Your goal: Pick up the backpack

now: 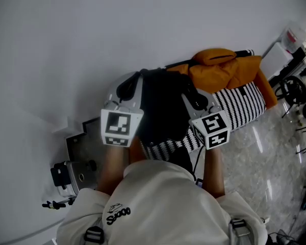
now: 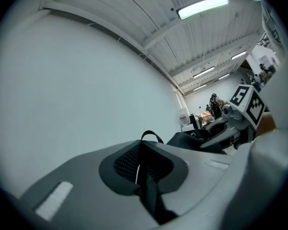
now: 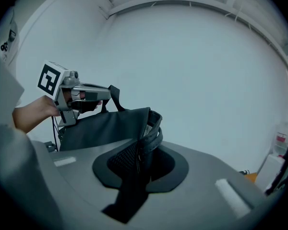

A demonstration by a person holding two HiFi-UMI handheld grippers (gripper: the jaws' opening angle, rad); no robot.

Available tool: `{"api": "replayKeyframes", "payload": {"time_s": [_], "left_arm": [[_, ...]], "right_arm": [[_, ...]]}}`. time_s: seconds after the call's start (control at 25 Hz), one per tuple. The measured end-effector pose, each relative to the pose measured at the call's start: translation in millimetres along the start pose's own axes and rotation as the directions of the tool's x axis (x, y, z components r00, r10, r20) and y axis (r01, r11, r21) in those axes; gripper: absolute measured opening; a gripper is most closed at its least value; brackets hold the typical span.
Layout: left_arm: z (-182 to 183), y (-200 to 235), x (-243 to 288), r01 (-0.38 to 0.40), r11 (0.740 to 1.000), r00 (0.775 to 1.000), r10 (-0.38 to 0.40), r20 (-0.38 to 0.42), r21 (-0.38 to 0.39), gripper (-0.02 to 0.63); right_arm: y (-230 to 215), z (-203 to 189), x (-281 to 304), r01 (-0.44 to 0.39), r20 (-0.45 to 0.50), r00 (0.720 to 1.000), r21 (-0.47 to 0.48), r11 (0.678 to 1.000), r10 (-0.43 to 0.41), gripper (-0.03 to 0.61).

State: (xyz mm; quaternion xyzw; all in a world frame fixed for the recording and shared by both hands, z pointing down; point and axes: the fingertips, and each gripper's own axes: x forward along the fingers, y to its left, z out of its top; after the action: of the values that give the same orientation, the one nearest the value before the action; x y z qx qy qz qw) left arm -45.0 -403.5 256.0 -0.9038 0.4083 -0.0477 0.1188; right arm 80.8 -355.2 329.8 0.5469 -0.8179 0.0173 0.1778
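Cream sweatshirt [image 1: 163,198] nearest; beyond, left hand-held gripper [image 2: 143,169] pinched shut on a thin strap [image 2: 151,195], right hand-held gripper [image 3: 141,157] clamping a thicker padded strap [image 3: 152,128]. Black backpack [image 1: 163,106] hanging between both, near the wall [image 1: 66,45]; pick-up seemingly done, only holding remaining.

Lower part of the backpack [image 1: 163,111] behind the person's shirt [image 1: 158,198]; small clutter [image 1: 296,88], perhaps chairs, cut by the right edge.
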Motion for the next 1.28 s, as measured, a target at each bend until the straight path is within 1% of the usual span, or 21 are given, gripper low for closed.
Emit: {"api": "replayKeyframes", "payload": {"time_s": [0.08, 0.2, 0.28, 0.4, 0.56, 0.72, 0.92, 1.28], "left_arm": [[-0.3, -1.4, -0.4, -0.001, 1.0, 1.0, 0.001, -0.009, 0.001, 0.012], [-0.9, -1.5, -0.9, 0.011, 0.999, 1.0, -0.012, -0.025, -0.031, 0.012], [-1.0, -3.1, 1.0, 0.019, 0.999, 0.999, -0.02, -0.03, -0.034, 0.012], [-3.0, -9.6, 3.8, 0.035, 0.999, 0.999, -0.036, -0.037, -0.025, 0.012], [-4.6, -10.7, 6.4, 0.047, 0.998, 0.998, -0.048, -0.041, -0.033, 0.012], [-9.0, -6.3, 10.4, 0.059, 0.995, 0.997, -0.062, -0.038, -0.075, 0.012], [-15.2, -4.6, 11.4, 0.05, 0.997, 0.997, -0.053, -0.049, -0.062, 0.012], [-21.0, -6.4, 15.5, 0.044, 0.996, 0.996, -0.05, -0.076, -0.078, 0.012]], "right_arm": [[0.0, 2.3, -2.5, -0.002, -0.007, 1.0, -0.019, 1.0, 0.002, 0.061], [-0.7, 4.1, -5.2, -0.008, -0.026, 1.0, -0.028, 1.0, 0.007, 0.062], [-3.7, 3.1, -4.9, -0.004, -0.04, 0.999, -0.029, 1.0, 0.003, 0.061], [-6.7, -3.2, -5.5, 0.003, -0.057, 0.998, -0.022, 1.0, -0.005, 0.058], [-8.7, -7.0, -4.6, 0.006, -0.062, 0.998, -0.004, 1.0, -0.006, 0.057], [-8.3, -9.5, 3.5, 0.004, -0.069, 0.998, 0.015, 1.0, -0.003, 0.055], [-5.6, -13.8, 9.5, 0.001, -0.08, 0.997, 0.023, 1.0, 0.001, 0.054], [-9.3, -18.8, 10.3, -0.002, -0.096, 0.995, 0.022, 1.0, 0.004, 0.054]]}}
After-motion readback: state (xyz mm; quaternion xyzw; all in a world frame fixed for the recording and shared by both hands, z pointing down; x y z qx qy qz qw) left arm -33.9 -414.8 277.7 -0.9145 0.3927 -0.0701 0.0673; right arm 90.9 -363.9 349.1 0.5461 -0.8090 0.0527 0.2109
